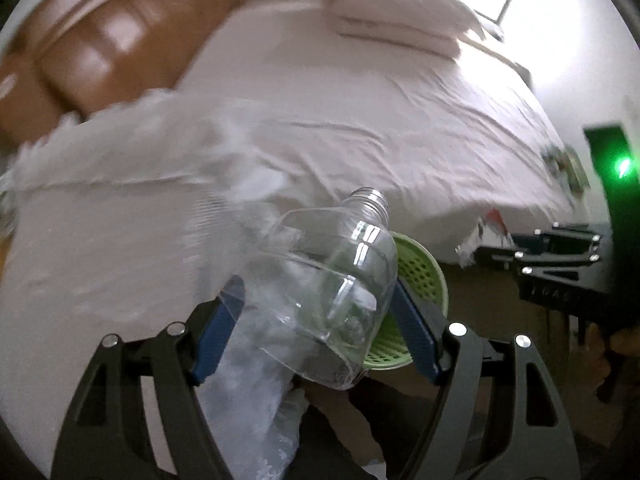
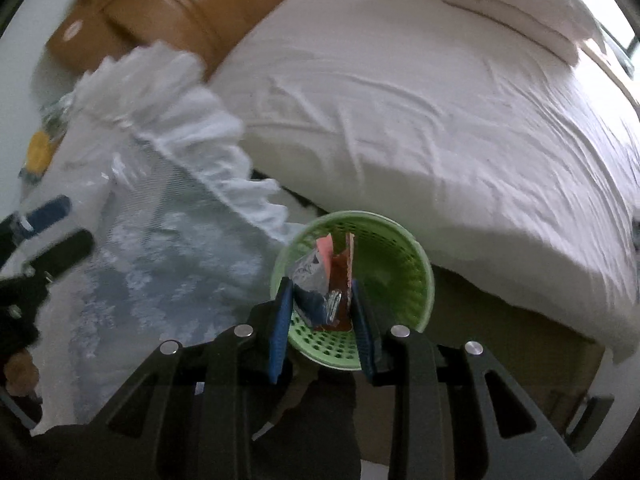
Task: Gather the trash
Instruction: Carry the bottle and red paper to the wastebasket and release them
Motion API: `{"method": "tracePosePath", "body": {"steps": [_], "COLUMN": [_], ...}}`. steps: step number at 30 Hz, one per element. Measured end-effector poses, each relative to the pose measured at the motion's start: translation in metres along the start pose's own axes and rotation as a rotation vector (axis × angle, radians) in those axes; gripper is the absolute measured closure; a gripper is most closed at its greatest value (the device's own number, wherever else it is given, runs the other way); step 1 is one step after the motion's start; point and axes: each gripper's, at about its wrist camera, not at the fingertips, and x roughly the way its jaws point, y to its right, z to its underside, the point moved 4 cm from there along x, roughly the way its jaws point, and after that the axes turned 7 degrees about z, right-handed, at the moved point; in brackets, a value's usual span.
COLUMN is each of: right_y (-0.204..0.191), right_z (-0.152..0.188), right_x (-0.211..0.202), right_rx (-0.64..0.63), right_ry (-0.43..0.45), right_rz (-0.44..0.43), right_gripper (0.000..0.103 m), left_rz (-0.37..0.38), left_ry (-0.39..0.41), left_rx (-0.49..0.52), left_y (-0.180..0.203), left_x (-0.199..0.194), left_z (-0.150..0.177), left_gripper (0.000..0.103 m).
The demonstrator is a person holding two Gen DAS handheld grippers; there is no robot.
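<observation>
Trash in both grips, green basket [image 2: 394, 264] as landmark. Left gripper [image 1: 316, 320]: blue fingers [image 1: 218, 328] pinching a clear plastic bottle [image 1: 332, 288], uncapped, neck tilted up and away, held just above and beside the basket [image 1: 420, 276]. Right gripper [image 2: 320, 312]: fingers [image 2: 280, 320] clamped on crumpled wrappers [image 2: 324, 280], silver, red and pink, directly over the basket's mouth. Behind the basket, a bed [image 2: 420, 120] with white sheets and folded pillows [image 2: 516, 12]; left of it, a frilled white cloth [image 2: 180, 92]. Brown headboard [image 2: 168, 0] beyond, blurred.
</observation>
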Motion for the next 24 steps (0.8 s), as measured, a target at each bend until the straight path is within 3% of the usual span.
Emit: {"method": "tracePosePath", "body": {"steps": [6, 12, 13, 14, 24], "right_y": [0.042, 0.071, 0.074, 0.076, 0.082], "right_z": [0.008, 0.020, 0.022, 0.023, 0.033], "right_x": [0.012, 0.023, 0.025, 0.026, 0.039], "right_rx": [0.083, 0.142, 0.151, 0.155, 0.168], "right_ry": [-0.021, -0.048, -0.052, -0.055, -0.077], "right_rz": [0.008, 0.023, 0.024, 0.025, 0.024], "right_gripper": [0.072, 0.072, 0.072, 0.072, 0.072], "left_rz": [0.022, 0.014, 0.013, 0.014, 0.004], "left_ry": [-0.140, -0.280, -0.304, -0.311, -0.309], "left_rx": [0.136, 0.168, 0.169, 0.168, 0.155], "left_y": [0.048, 0.062, 0.063, 0.064, 0.068], "left_x": [0.083, 0.140, 0.147, 0.150, 0.147], "left_z": [-0.002, 0.014, 0.018, 0.019, 0.021], "left_gripper": [0.031, 0.029, 0.025, 0.019, 0.015]}}
